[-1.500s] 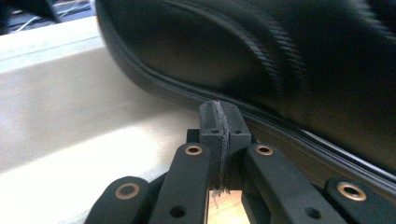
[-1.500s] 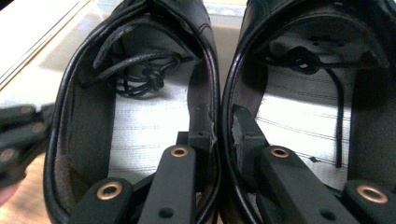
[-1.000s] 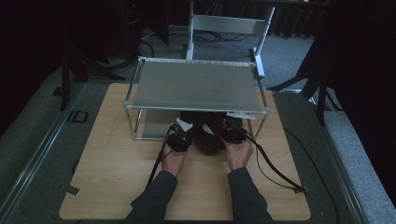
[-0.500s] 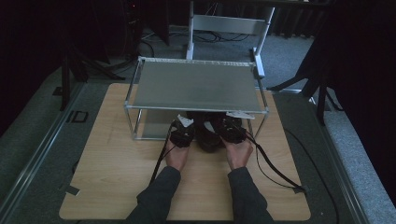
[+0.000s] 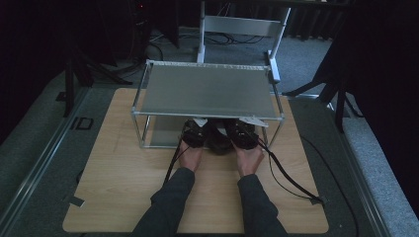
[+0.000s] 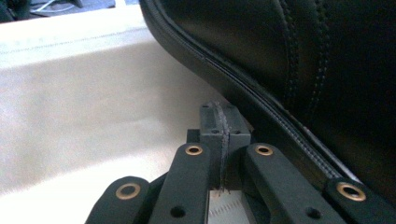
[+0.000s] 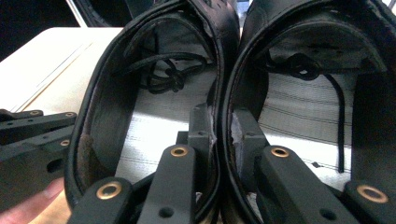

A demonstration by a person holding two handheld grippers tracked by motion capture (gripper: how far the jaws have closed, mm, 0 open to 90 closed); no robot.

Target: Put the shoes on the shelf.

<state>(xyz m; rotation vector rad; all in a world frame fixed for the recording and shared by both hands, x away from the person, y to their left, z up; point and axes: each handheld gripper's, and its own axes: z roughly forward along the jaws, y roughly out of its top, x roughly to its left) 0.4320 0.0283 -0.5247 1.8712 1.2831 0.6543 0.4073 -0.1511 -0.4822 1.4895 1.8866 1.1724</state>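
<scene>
Pair of black shoes [image 7: 224, 93] sat side by side on table [image 5: 113, 187], at front of metal rack [image 5: 207, 91], under its shelf. My right gripper [image 7: 222, 135] pinched both touching inner collars together. My left gripper [image 6: 219, 135] had jaws pressed together, empty, beside left shoe [image 6: 299, 60]. Judged step: sliding pair under shelf. I'd keep pinch firm, push low and level, left gripper steadying outer side.

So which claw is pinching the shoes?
The right claw: it squeezes both black shoes' inner walls together. The left claw is shut on nothing, outside them.
</scene>
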